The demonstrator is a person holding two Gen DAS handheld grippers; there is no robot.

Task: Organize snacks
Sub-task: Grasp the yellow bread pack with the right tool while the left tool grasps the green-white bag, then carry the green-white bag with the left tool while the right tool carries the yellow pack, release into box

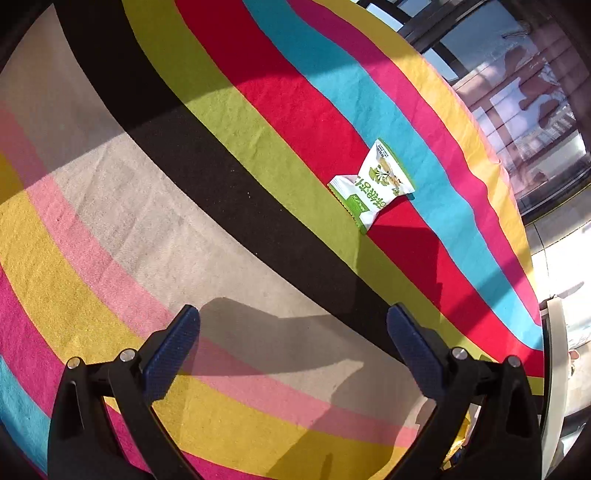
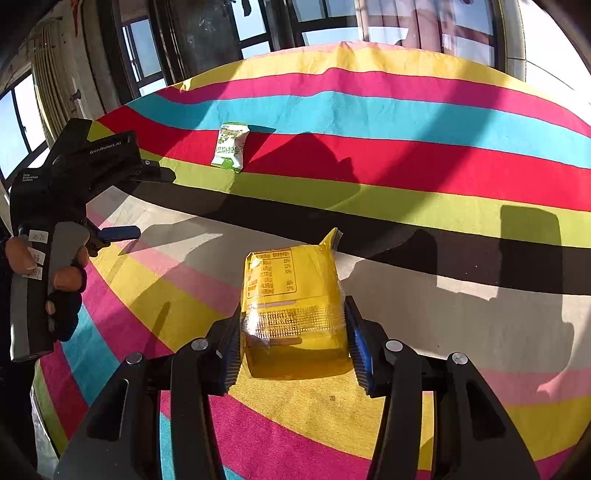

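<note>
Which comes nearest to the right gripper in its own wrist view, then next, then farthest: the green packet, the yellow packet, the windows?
1. Yellow packet: between the right gripper's fingers.
2. Green packet: farther up, left, on the red stripe.
3. Windows: beyond the cloth's far edge.

Your left gripper (image 1: 293, 341) hangs over the striped cloth (image 1: 155, 206), jaws spread wide with nothing between the blue pads (image 1: 171, 352). A green-and-white snack packet (image 1: 373, 184) lies well ahead on the red stripe, its near end touching the lime stripe. Windows (image 1: 517, 122) stand beyond the cloth's edge.
</note>
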